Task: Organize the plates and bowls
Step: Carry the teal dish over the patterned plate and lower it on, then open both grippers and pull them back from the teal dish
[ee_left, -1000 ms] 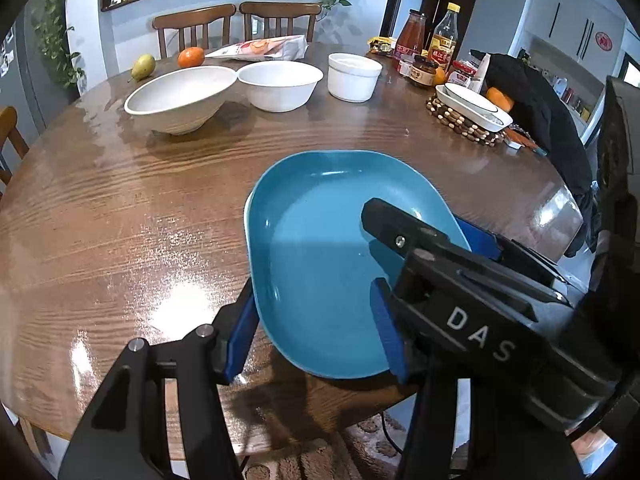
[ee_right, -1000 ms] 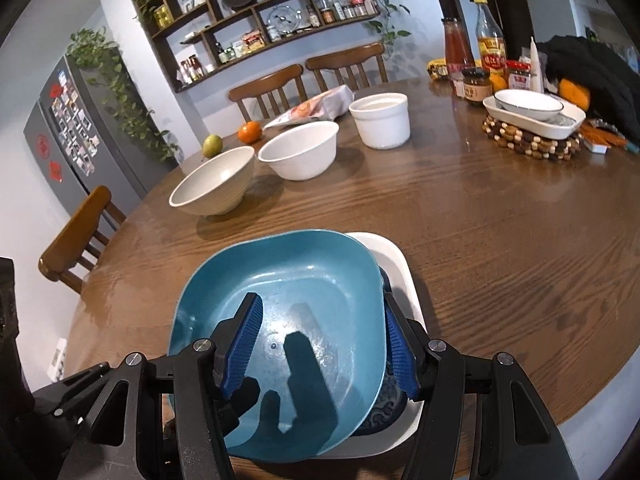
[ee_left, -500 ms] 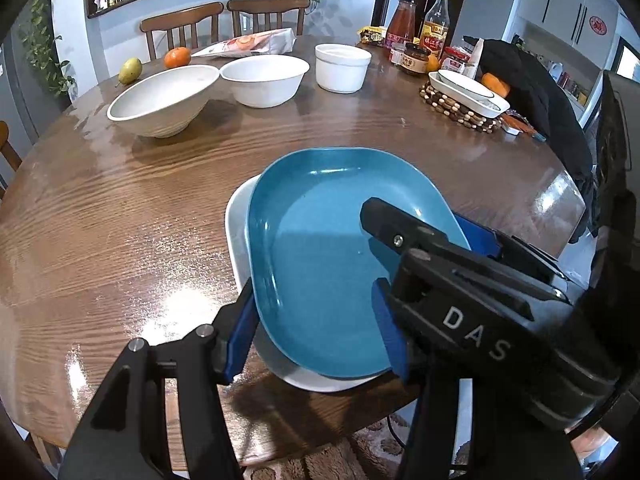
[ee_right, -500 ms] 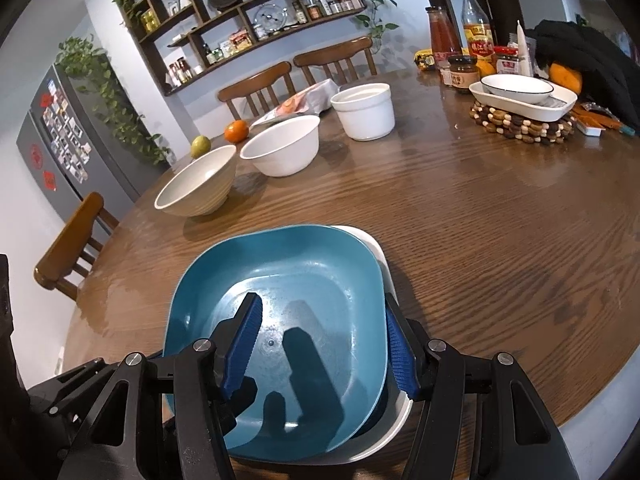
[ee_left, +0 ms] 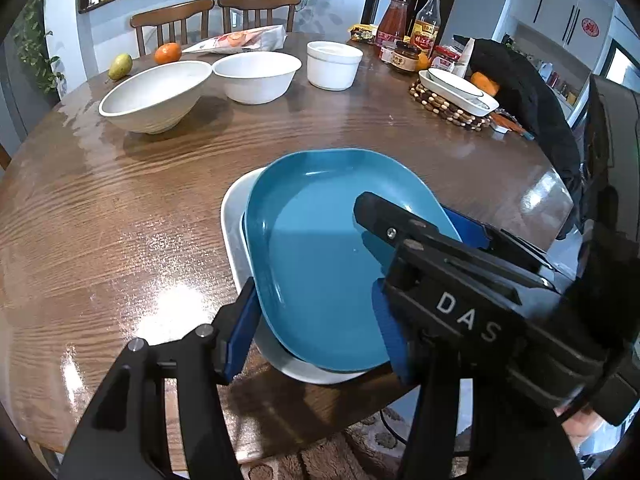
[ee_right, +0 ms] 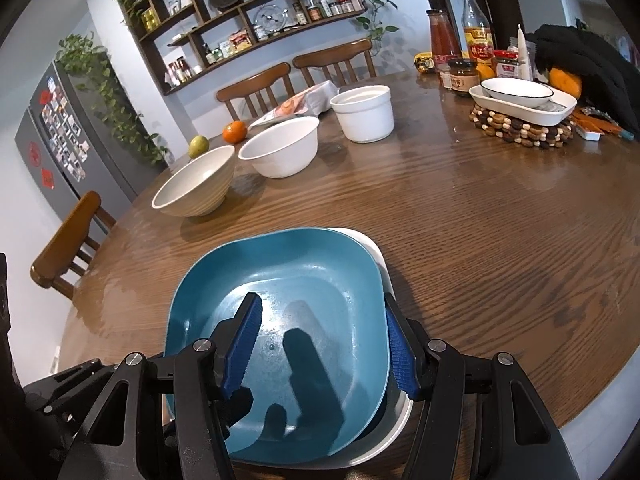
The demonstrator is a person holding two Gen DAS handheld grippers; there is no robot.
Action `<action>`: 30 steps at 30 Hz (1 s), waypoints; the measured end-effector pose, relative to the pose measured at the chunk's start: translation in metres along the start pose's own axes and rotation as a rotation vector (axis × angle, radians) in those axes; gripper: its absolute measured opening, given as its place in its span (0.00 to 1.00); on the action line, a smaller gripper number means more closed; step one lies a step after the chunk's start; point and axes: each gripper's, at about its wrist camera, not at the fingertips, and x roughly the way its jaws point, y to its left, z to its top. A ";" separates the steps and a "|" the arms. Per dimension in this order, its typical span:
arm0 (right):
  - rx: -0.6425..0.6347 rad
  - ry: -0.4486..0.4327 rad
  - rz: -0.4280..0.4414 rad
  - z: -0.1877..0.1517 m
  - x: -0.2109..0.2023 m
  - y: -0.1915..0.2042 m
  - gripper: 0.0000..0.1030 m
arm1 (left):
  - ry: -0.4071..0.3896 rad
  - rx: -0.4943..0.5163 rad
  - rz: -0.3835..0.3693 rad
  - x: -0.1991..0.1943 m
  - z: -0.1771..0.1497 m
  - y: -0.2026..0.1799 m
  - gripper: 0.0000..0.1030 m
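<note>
A blue plate (ee_left: 320,248) lies on a white plate (ee_left: 234,224) at the near edge of the round wooden table (ee_left: 120,208). My left gripper (ee_left: 316,332) is open with its blue pads on either side of the blue plate's near rim. My right gripper (ee_right: 324,344) is open too, straddling the blue plate (ee_right: 280,304) above the white plate (ee_right: 360,240); it also shows in the left wrist view as the black DAS body (ee_left: 460,292). A beige bowl (ee_left: 154,96), a white bowl (ee_left: 256,76) and a white ramekin (ee_left: 334,64) stand at the far side.
Far right: a white dish on a beaded trivet (ee_left: 452,96), sauce bottles and jars (ee_left: 412,36), a black cloth (ee_left: 524,88). Far left: an orange (ee_left: 168,53), a pear (ee_left: 120,66), a food packet (ee_left: 240,40). Chairs (ee_left: 216,12) stand behind the table; another chair (ee_right: 68,240) at the left.
Both grippers have drawn back and risen a little. The white plate under the blue plate has come into the left wrist view. The plates themselves have not moved.
</note>
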 end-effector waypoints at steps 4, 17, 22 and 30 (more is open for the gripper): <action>-0.002 0.000 -0.003 0.000 0.000 0.000 0.60 | -0.008 0.008 -0.004 -0.004 -0.001 0.000 0.54; -0.009 -0.008 -0.011 0.001 0.000 -0.001 0.60 | -0.033 0.003 0.028 -0.009 -0.001 0.005 0.64; -0.014 -0.012 -0.018 0.003 0.000 -0.002 0.60 | -0.030 -0.007 0.019 -0.009 -0.001 0.007 0.64; -0.010 -0.015 -0.015 0.005 -0.001 -0.003 0.60 | -0.037 -0.034 0.009 -0.013 -0.001 0.013 0.64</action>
